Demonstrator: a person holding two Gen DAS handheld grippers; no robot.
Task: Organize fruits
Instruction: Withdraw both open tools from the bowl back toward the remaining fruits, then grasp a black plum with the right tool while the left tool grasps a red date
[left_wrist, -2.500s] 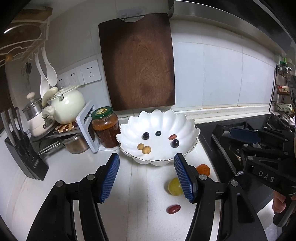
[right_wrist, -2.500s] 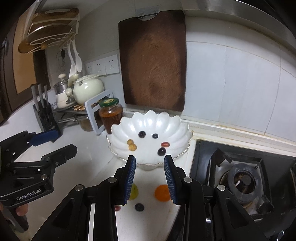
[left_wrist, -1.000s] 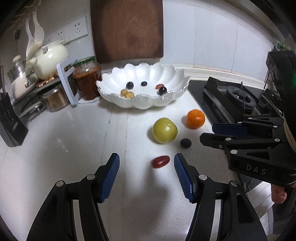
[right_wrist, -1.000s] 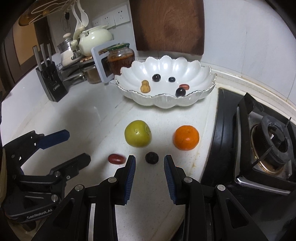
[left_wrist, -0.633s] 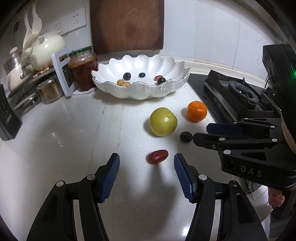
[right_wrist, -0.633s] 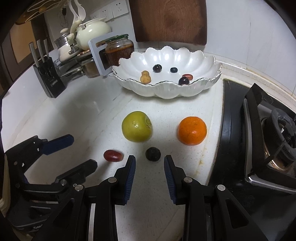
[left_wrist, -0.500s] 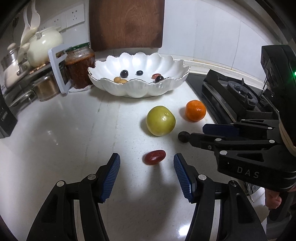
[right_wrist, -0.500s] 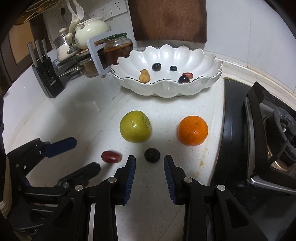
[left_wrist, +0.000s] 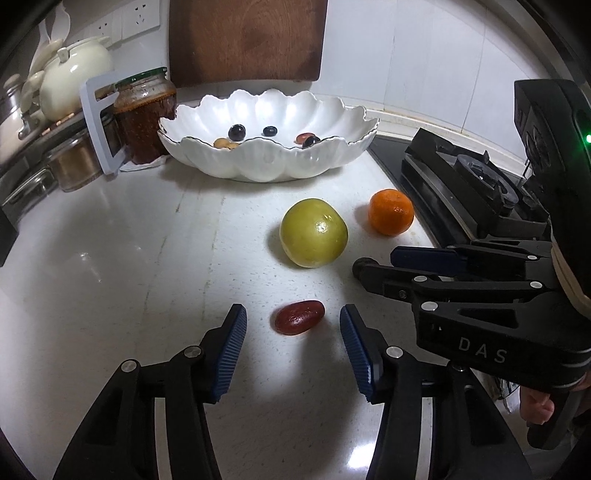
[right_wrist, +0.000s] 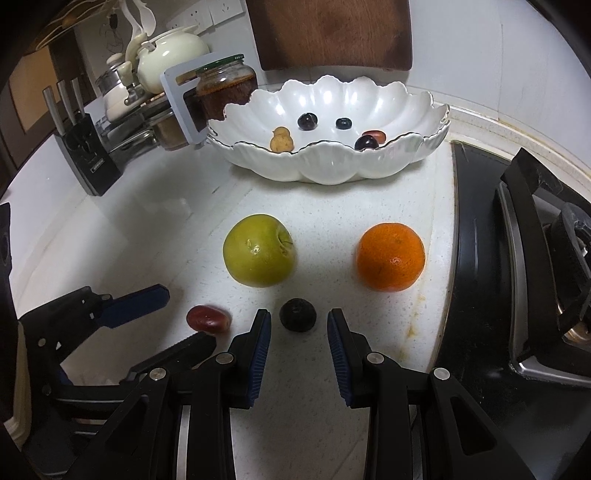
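On the white counter lie a red date (left_wrist: 299, 322), a dark grape (right_wrist: 297, 315), a green apple (left_wrist: 314, 232) and an orange (left_wrist: 390, 212). My left gripper (left_wrist: 293, 321) hangs low over the date. Its jaws are closing with the date between the blue pads, which do not touch it. My right gripper (right_wrist: 299, 325) is open. The grape sits just ahead of its tips, untouched. The white scalloped bowl (left_wrist: 266, 162) behind holds several small fruits. In the left wrist view the right gripper (left_wrist: 391, 264) hides the grape.
A gas stove (right_wrist: 517, 277) borders the counter on the right. A sauce jar (left_wrist: 144, 114), a cream teapot (left_wrist: 74, 81) and a knife block (right_wrist: 86, 155) stand at the back left. A wooden cutting board (left_wrist: 247, 37) leans on the wall behind the bowl.
Both grippers have come down and closer to the loose fruits. The left jaws have narrowed around the date. The grape has slipped behind the right gripper in the left wrist view.
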